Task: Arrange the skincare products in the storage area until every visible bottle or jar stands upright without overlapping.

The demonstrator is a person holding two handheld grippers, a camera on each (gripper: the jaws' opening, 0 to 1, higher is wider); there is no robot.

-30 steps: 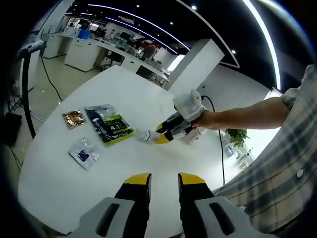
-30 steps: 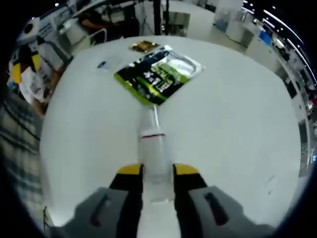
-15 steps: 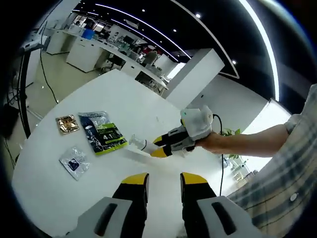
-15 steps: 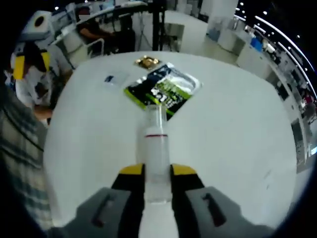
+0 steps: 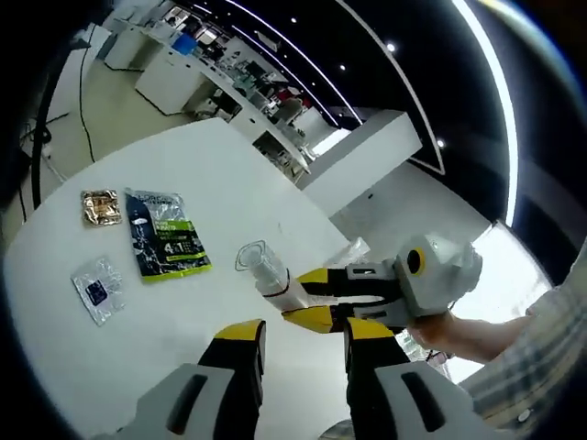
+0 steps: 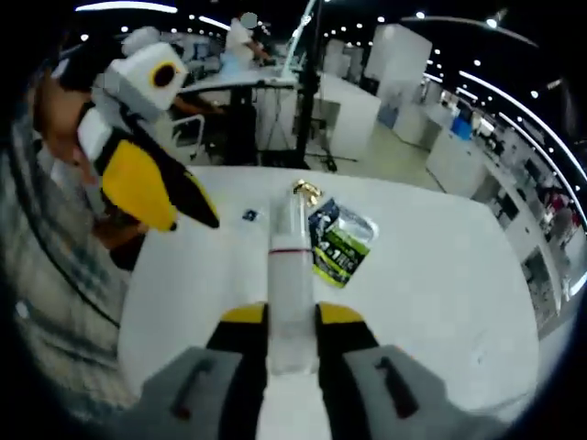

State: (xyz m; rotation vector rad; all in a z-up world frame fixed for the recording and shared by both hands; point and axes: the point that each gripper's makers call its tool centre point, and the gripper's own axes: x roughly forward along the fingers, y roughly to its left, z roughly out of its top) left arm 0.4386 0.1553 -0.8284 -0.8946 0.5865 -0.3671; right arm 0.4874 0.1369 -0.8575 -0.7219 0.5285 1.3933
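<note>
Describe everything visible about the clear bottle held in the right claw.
The clear plastic bottle is slim and cylindrical, with a thin red band part-way along and a transparent cap at its far end. The right claw is shut on its lower body, yellow-tipped jaws on either side, holding it lifted above the white round table, touching nothing else.

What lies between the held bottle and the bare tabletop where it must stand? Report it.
Nothing visible. The right hand-held gripper holds the clear bottle lifted above the white table; the green packet lies further off, with bare surface around it.
</note>
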